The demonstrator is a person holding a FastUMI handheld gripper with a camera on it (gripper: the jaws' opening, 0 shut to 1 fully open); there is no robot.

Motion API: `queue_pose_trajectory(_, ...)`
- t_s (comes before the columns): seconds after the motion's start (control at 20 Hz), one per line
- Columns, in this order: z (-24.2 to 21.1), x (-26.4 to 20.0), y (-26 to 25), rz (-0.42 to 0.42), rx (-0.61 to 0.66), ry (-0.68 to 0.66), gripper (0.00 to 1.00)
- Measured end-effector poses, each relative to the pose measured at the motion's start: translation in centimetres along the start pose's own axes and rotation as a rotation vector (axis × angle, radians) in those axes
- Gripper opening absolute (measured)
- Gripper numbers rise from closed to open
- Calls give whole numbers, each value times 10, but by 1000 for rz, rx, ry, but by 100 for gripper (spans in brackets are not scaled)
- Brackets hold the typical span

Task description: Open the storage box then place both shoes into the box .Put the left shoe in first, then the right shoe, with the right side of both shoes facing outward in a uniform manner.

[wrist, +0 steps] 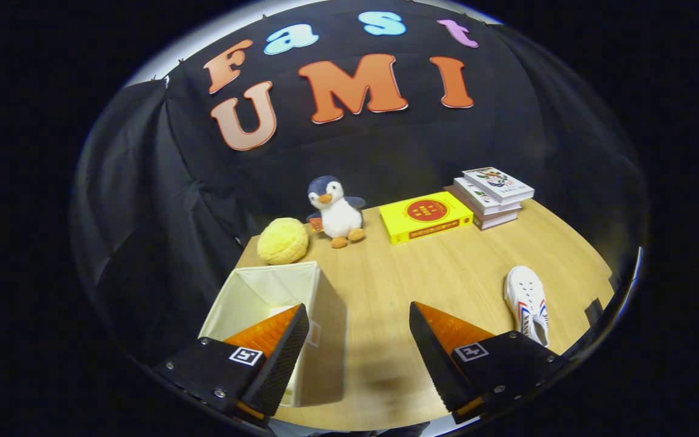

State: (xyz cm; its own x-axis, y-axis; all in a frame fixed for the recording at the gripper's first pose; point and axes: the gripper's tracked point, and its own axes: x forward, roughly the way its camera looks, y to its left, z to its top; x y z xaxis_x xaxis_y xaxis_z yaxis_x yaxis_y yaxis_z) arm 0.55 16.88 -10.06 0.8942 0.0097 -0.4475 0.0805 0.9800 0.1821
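Observation:
A beige fabric storage box (319, 315) stands open-topped on the wooden table (434, 273), at the near left. Its inside looks pale; I cannot tell whether anything lies in it, as the left finger covers part of it. A white shoe (526, 303) with red and blue side stripes lies on the table to the right, just beyond the right finger. My gripper (358, 325) is open, held above the table. The left finger (283, 358) hangs over the box's near right corner, and bare tabletop shows between the fingers.
A yellow round plush (283, 241) sits just behind the box. Further back stand a penguin plush (335, 211), a yellow book (425, 216) and a stack of books (492, 195). The black cloth wall closes the back and left.

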Motion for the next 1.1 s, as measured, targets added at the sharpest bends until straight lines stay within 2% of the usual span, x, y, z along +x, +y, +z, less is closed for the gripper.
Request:
queue_pose_trajectory(0.4,2,5,-162,-183,35,2,99)
queue_pose_trajectory(0.65,-21,8,-247,-280,58,46,99)
queue_pose_trajectory(0.85,-50,15,-291,-321,65,96,99)
queue_pose_trajectory(1.1,-87,35,-310,-325,90,168,98)
